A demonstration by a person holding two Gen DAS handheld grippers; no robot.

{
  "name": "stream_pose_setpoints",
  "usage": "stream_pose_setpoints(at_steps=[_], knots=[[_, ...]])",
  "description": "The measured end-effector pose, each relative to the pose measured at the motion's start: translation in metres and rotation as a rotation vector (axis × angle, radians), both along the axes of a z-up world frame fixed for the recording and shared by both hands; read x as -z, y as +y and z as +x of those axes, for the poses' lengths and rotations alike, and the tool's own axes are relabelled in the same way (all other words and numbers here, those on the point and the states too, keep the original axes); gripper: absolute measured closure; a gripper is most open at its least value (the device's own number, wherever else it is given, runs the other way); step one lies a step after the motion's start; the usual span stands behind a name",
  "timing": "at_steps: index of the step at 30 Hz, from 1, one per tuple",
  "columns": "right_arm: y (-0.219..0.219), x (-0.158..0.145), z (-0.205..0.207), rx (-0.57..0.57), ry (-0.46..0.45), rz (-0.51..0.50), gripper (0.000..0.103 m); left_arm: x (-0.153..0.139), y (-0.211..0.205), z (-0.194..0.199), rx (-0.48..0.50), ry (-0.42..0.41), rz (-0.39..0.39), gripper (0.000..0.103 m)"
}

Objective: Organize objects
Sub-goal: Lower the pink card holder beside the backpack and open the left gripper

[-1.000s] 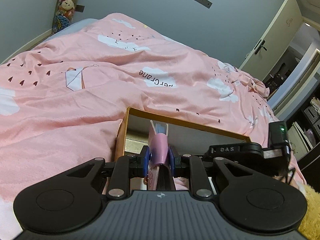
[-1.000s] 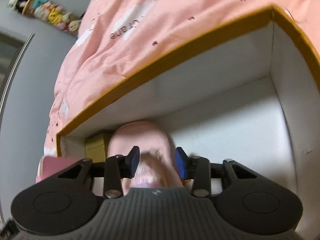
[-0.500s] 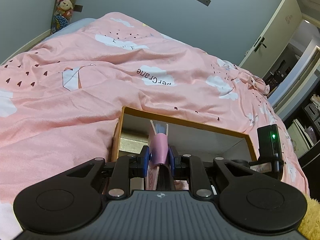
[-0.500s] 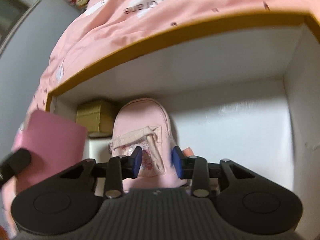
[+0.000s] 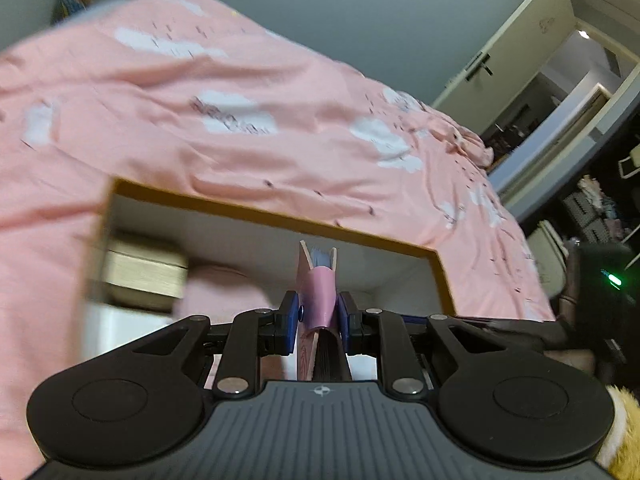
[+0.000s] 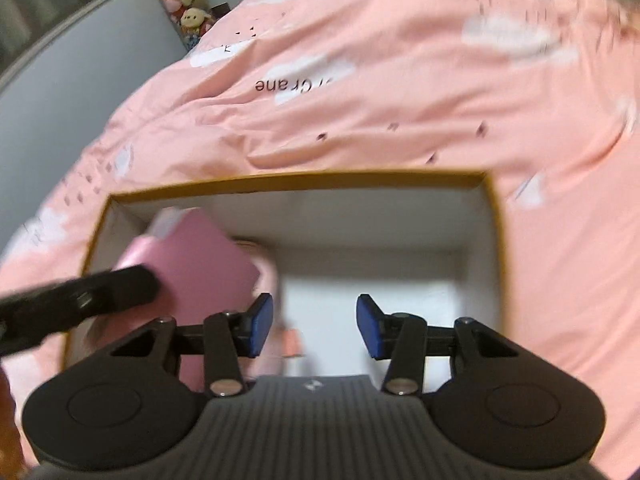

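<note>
Between the blue pads of the left tool (image 5: 317, 314), a thin pink notebook (image 5: 316, 296) is clenched on edge, upright over the open box (image 5: 280, 216) on the bed (image 5: 200, 100), probably so it can slide in beside what is already packed. Inside the box, at its left end, lie a pale pink pouch (image 5: 224, 292) and a small gold carton (image 5: 144, 276). Just beside it, the right tool (image 6: 315, 327) hangs over the box's bare right half, released and holding nothing, seemingly leaving room for the notebook.

Black ribbed claw (image 6: 315, 326) bodies, blue pads (image 6: 261, 325), silver screws.
</note>
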State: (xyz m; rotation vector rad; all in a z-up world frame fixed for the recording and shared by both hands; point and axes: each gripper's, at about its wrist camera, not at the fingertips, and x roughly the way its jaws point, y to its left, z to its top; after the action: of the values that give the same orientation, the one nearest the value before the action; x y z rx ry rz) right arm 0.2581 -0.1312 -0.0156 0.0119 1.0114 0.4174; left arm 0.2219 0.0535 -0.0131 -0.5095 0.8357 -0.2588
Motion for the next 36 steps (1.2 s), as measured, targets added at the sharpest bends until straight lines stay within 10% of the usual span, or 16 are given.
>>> stream_pose_setpoints(at_steps=[16, 23, 36], knots=[[0.005, 0.022, -0.008, -0.183, -0.073, -0.214, 0.079, 0.06, -0.036, 0.046, -0.035, 0.161, -0.085, 0.08], [0.009, 0.03, -0.009, -0.211, -0.067, -0.239, 0.079, 0.065, -0.031, 0.043, -0.059, 0.239, 0.013, 0.077], [0.014, 0.036, -0.001, -0.169, -0.008, -0.199, 0.068, 0.033, -0.032, 0.023, 0.019, 0.127, 0.242, 0.077]])
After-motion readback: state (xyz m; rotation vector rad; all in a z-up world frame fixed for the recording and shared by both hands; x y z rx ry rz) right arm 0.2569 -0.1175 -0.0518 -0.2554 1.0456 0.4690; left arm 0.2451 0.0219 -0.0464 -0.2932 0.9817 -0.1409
